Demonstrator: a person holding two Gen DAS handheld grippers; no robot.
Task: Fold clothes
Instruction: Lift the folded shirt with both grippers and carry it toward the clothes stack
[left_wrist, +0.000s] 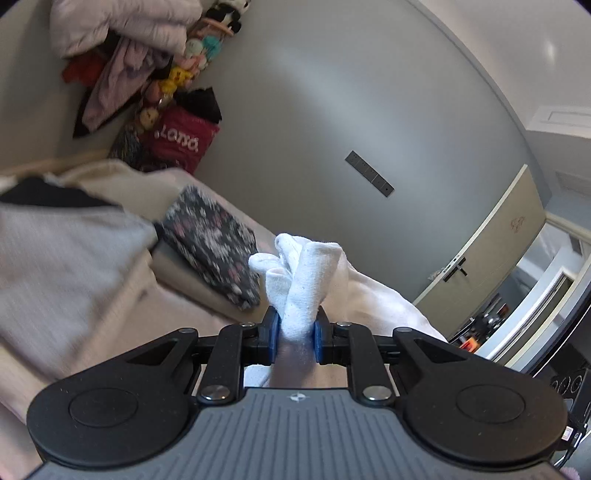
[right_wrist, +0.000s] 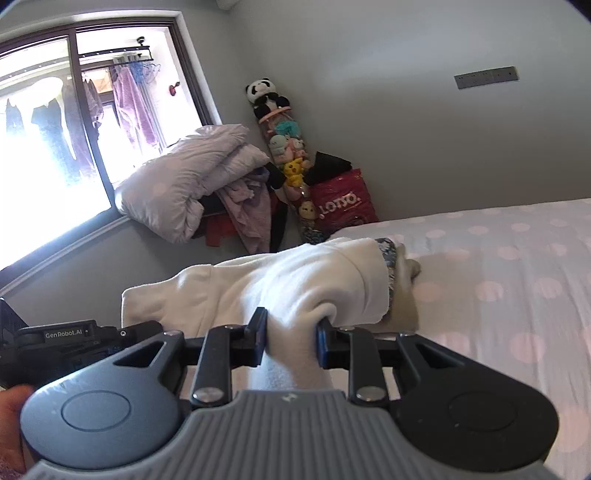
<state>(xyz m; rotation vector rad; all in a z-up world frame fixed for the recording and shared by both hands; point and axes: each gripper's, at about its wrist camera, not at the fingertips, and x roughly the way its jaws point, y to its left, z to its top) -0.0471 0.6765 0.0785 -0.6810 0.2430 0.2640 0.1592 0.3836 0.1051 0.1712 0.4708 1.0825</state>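
Here, both grippers clamped on one white garment (right_wrist: 295, 280). Left gripper (left_wrist: 295, 330) narrowed onto a bunched twist of its ribbed white fabric, blue pads (left_wrist: 272, 332) pressing from either side, folds sprouting up past the fingertips. Right gripper (right_wrist: 291, 338) pinched likewise around a thicker gather of the same white cloth, fingers (right_wrist: 325, 343) set a little wider apart — fabric filling the gap between them.

Garment held up over the bed (right_wrist: 498, 266), draped away from the right gripper and partly covering a folded floral-print piece (left_wrist: 210, 240) lying on the pink polka-dot sheet. Beside that, in the left wrist view, a grey knit garment (left_wrist: 62, 254), blurred, touching or overlapping the bedding; which of the two, hard to tell.

Beyond the bed edge, against the grey wall: a red plastic bag (right_wrist: 343, 205) with white lettering, a hanging column of plush toys (right_wrist: 288, 162) topped by a panda, and a rolled pale duvet (right_wrist: 184, 177) on the window ledge above loose purple and red clothes. Part of a hand (right_wrist: 13, 417) at the lower left of the right wrist view.
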